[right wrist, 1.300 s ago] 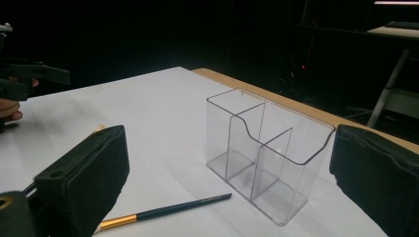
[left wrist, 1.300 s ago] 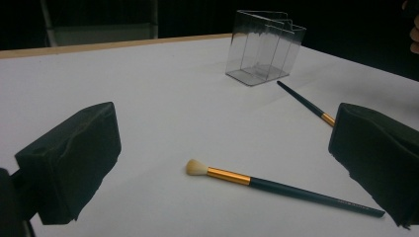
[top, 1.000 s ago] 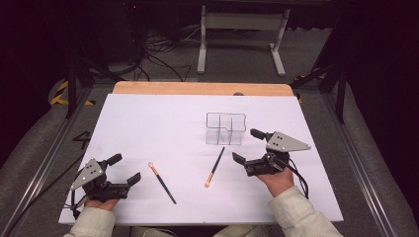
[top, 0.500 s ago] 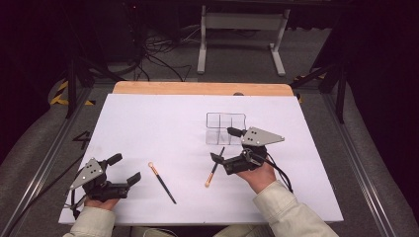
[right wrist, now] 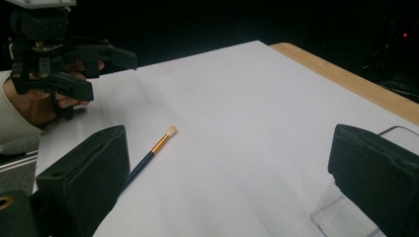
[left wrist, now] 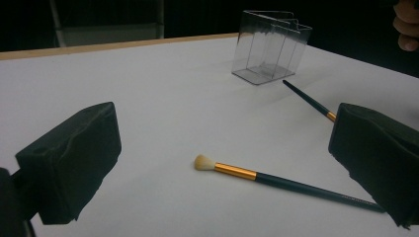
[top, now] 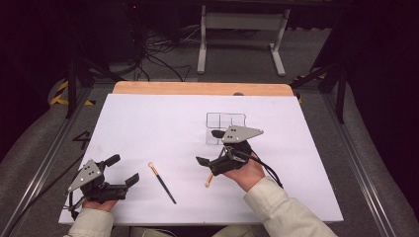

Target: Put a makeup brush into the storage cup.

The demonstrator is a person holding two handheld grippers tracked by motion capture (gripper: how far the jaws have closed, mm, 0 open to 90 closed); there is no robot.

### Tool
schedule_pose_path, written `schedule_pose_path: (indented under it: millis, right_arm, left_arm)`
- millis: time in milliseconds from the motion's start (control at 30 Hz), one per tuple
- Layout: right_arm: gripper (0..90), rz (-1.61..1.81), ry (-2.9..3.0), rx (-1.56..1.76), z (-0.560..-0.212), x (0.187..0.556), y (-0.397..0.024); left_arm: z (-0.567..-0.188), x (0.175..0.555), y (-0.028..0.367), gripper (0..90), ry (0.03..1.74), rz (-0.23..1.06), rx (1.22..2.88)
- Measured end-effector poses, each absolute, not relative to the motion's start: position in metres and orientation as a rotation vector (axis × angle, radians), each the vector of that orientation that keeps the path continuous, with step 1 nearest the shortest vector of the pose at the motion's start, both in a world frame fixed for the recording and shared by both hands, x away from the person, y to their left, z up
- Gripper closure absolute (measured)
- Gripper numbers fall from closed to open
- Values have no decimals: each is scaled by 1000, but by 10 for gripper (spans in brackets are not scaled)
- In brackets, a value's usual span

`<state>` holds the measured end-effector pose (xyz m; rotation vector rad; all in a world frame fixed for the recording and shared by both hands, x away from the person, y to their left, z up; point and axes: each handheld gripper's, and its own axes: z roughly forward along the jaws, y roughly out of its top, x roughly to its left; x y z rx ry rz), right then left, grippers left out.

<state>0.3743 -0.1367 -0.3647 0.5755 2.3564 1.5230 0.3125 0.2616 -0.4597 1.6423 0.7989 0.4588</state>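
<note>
At the near left corner of the worktop [top: 148, 118], left tongs [top: 118, 174] resting low, jaws spread wide, empty, aimed across toward the middle. Just to their right, apart from them, first brush [top: 161, 182] flat on the white sheet: pale bristles at the far-left end, dark handle running back to the near right, so a slanted axis crossing the line of the left jaws rather than following it. Further right, second brush [left wrist: 309, 101], also flat, with its bristle end toward the person and its thin handle tip pointing away at the clear organiser [top: 225, 123], close to it but not touching. Directly over the middle of that handle, right tongs [top: 208, 147], jaws parted and gripping nothing, nose turned leftward across the sheet. Hard to tell from above whether raised clear of the handle or already down beside it. Clearly the nearer pair for this brush; left tongs well apart from it. Probable next move: lower, straddle the handle across its length, close, then tip it upright for the organiser just beyond. Main risk a roll or skid of the slim handle on the smooth sheet.
</note>
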Motion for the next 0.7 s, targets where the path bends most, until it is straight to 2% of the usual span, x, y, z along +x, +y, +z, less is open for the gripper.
schedule_pose_path:
  millis: [300, 700]
  right_arm:
    - [73, 1349, 2482, 589, -362, 384, -114]
    - [81, 1148, 2627, 601, -362, 390, -89]
  left_arm:
    - [-460, 313, 262, 3, 803, 453, 1644]
    - [-460, 315, 261, 2, 805, 455, 1648]
